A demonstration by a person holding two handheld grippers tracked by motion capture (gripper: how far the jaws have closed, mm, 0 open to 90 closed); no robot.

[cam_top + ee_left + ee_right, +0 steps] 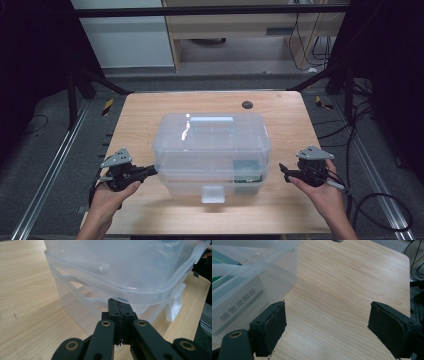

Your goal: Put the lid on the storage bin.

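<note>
A clear plastic box (212,145) with a lid and a top handle (212,121) stands mid-table. Its white front latch (212,194) hangs at the near side. My left gripper (150,171) is shut with nothing in it. Its tips (120,307) sit right under the lid's rim (140,291) at the box's left side, where the rim stands slightly off the base. My right gripper (284,170) hovers just right of the box, apart from it. Its jaws (329,315) are open wide over bare wood. A green and white packet (237,307) lies inside the box (249,277).
The wooden table (150,110) has a dark round hole (246,105) behind the box. Bare wood lies to the right of the box and along the near edge. Black frame legs and cables stand on the floor around the table.
</note>
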